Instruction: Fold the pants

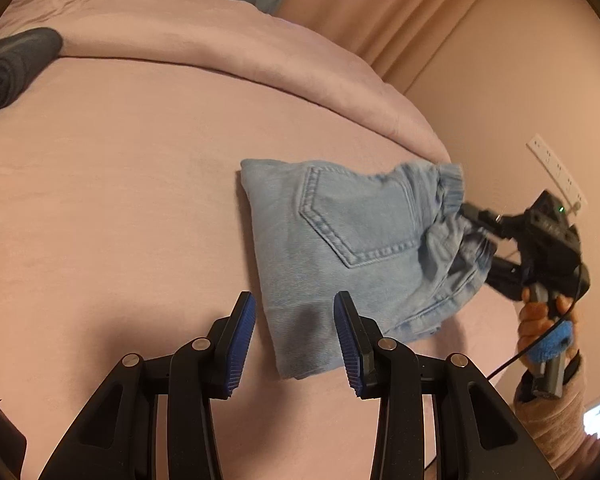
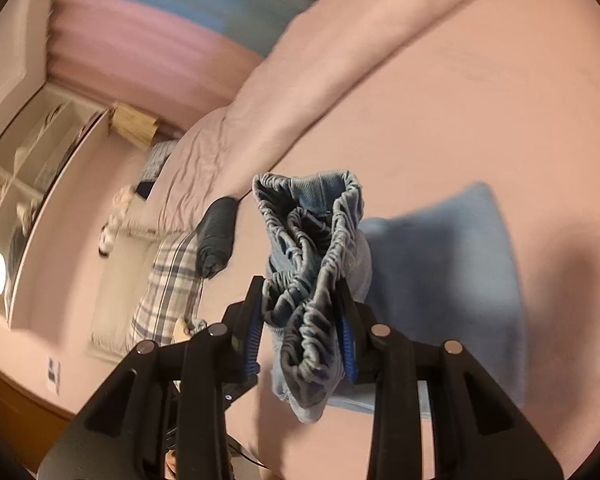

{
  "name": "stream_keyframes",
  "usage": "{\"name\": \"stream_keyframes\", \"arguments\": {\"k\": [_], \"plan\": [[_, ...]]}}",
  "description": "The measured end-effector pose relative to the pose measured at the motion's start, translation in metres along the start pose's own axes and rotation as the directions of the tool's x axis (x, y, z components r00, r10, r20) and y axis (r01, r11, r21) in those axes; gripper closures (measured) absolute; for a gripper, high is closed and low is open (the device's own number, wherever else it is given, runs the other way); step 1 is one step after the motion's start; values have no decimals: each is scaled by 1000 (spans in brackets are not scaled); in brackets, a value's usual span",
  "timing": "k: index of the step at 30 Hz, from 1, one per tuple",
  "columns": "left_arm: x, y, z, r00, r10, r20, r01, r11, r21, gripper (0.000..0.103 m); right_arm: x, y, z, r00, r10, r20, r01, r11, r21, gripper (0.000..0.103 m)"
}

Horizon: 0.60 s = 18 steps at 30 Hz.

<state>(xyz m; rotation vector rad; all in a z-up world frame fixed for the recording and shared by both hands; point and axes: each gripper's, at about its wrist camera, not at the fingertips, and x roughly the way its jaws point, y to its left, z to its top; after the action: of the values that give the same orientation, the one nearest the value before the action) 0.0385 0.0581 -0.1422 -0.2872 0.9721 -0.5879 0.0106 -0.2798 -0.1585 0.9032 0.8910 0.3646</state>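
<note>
Light-blue denim pants [image 1: 340, 236], folded compact, pocket up, on pink bed [image 1: 120, 200]; elastic waistband [image 2: 312, 276] bunched, lifted.

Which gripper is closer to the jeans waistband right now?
Right. The right gripper is shut on the waistband, bunching it between its pads. The left gripper is open at the opposite, folded end of the jeans.

Folded denim pants [image 1: 340, 248] on pink bed [image 1: 120, 220]. Left gripper [image 1: 295, 346] empty, jaws apart, over near corner. Right gripper [image 1: 482, 240] clamps elastic waistband [image 1: 450, 188]. Dark cloth [image 1: 12, 68] far-left.
</note>
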Motion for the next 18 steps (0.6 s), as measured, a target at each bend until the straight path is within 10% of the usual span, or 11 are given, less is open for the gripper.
{"name": "stream_keyframes", "arguments": {"k": [8, 13, 18], "plan": [[42, -22, 10, 996, 63, -67, -56, 994, 96, 65, -6, -70, -7, 993, -117, -18, 118, 986, 115, 59], [52, -28, 7, 990, 116, -77, -103, 982, 157, 64, -43, -23, 0, 898, -398, 189, 418, 905, -79, 48], [62, -39, 4, 980, 177, -85, -155, 963, 223, 64, -19, 40, 1, 960, -238, 148, 275, 906, -323, 80]]}}
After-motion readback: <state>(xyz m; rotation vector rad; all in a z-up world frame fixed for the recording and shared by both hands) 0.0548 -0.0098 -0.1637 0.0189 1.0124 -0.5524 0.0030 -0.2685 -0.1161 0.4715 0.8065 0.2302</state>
